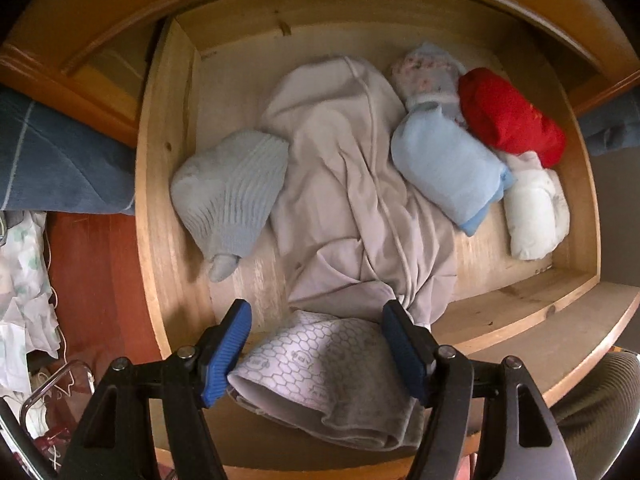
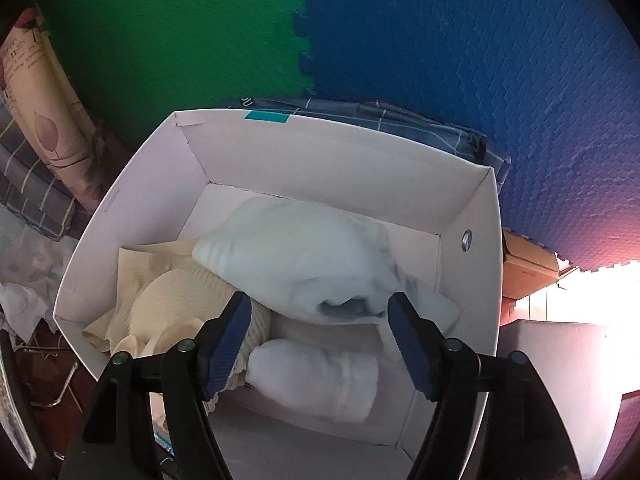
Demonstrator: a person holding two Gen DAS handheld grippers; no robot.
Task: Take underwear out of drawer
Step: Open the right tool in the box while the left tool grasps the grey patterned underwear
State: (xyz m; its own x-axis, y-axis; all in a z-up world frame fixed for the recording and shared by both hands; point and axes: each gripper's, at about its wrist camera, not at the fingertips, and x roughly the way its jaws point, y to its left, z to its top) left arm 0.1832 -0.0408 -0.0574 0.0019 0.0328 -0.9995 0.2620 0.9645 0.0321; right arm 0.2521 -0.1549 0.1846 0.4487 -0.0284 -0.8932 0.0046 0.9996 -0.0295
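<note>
**Open pine drawer on one side, white box on the other**

Left wrist view: looking straight down into a pale wooden drawer [image 1: 160, 184] with knotty plank walls. Left gripper [image 1: 316, 340], blue ribbed pads on black arms, spread wide around a folded grey piece of underwear with a honeycomb print [image 1: 320, 368] at the near edge of the drawer. Pads look just beside the fabric, hard to say if touching, no squeeze visible, so released. Behind it a big crumpled beige garment with a raised seam [image 1: 352, 184], soft and wrinkly, sprawled across the middle. To its left a ribbed pale grey-blue bundle [image 1: 232, 192], shell shaped. On the right a smooth light blue roll [image 1: 448, 164], a floral-print roll [image 1: 424, 76], a bright red roll [image 1: 512, 120] and a puffy white roll [image 1: 536, 216], all packed close together. Blue quilted cloth [image 1: 56, 160] outside the drawer at left.

Right wrist view only: a white cardboard box [image 2: 320, 152] with a metal eyelet in its side wall, sitting in front of green and blue textured foam mat tiles [image 2: 440, 40] with jigsaw edges. Inside, a pale bluish-white rolled bundle [image 2: 296, 256], a smaller white roll [image 2: 320, 376] below it, and cream ribbed fabric [image 2: 168, 300] at left. Right gripper [image 2: 318, 340] with jaws wide apart over the rolls, holding nothing, clear gaps beside both pads.

No drawer in this view, no box in the other.
</note>
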